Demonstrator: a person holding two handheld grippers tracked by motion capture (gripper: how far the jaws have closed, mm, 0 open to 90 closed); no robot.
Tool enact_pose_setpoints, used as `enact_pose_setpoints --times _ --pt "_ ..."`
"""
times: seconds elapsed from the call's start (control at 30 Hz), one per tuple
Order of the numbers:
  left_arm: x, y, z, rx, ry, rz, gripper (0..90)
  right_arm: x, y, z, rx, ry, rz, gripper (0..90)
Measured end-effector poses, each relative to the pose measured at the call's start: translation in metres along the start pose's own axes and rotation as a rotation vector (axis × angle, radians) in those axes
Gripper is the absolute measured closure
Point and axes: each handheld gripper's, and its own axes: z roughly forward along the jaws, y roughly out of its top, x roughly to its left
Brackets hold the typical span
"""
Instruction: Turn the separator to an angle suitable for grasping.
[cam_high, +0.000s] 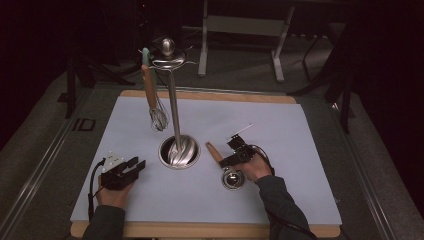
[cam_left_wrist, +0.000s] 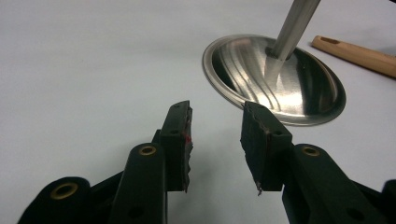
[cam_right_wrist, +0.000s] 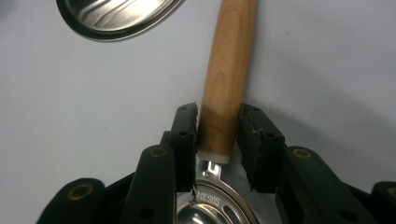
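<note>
Your right gripper sits low over the near right part of the white mat, jaws spread on either side of the wooden handle of a steel ladle lying flat there; a gap shows at the right pad, so nothing is pinched. Its bowl lies nearest you, the handle pointing far-left toward the round steel base of the utensil stand. A whisk hangs from that stand. Your left gripper rests at the near left, jaws spread and empty, aimed at the base.
</note>
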Motion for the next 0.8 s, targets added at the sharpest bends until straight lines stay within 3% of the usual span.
enact_pose_setpoints --times 0.1,0.3,0.43,0.8 --pt "0.000 0.000 0.000 -0.004 -0.001 -0.002 63.2 0.004 0.002 0.009 0.028 -0.001 0.000 67.9" --pt "0.000 0.000 0.000 -0.001 -0.003 0.001 63.2 0.010 0.005 0.009 0.041 -0.039 0.016 70.5" --pt "0.000 0.000 0.000 -0.001 -0.003 -0.001 63.2 0.014 0.005 0.009 0.028 -0.060 0.007 70.8" --pt "-0.001 0.000 0.000 0.005 -0.001 0.005 63.2 0.014 0.004 -0.001 -0.017 -0.057 0.014 70.8"
